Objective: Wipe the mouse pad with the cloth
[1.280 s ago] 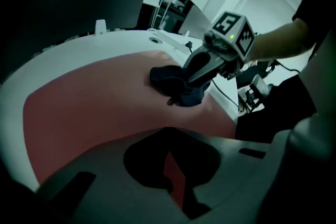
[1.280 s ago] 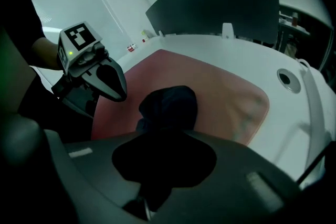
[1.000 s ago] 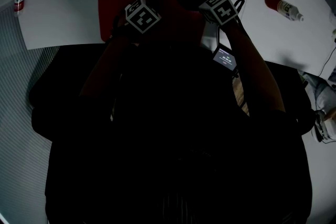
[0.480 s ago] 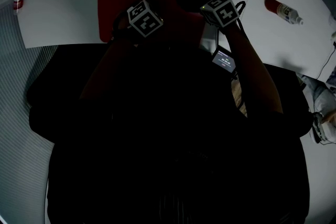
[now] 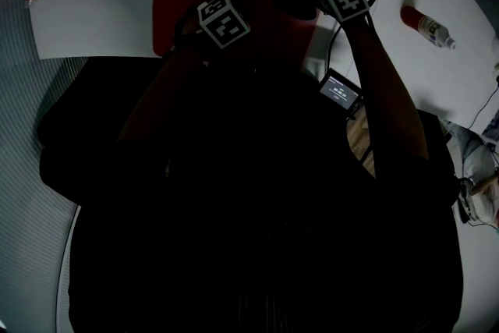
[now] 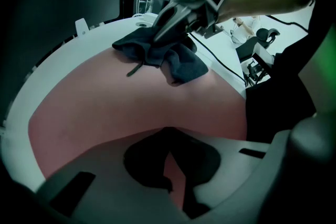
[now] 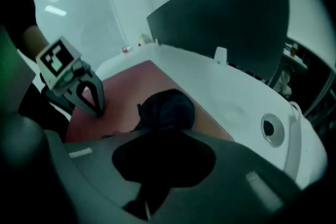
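Two tools share the work. The right hand-held gripper [image 6: 157,35] has its jaws clamped on a dark crumpled cloth [image 6: 181,63]. The cloth sits bunched on the red rectangular mouse pad [image 6: 105,110], in its far right part near the right-hand edge. The left hand-held gripper [image 7: 98,109] has its jaws drawn together with nothing between them, tips pressed on the pad's near part (apparently pinning it to the white desk [image 5: 93,12]).

Wiping looks under way, not finished. The cloth touches the pad, but broad left and near stretches lie bare beside it. No dirt or damp track shows, so how much has been covered cannot be told; I judge a good share is left.

The pad lies flat, its near edge running left to right along the desk front. Its far end runs out of the head view, so its long axis is unclear. The cloth is a lump with no clear direction, one loose strand trailing towards the left hand-held gripper.
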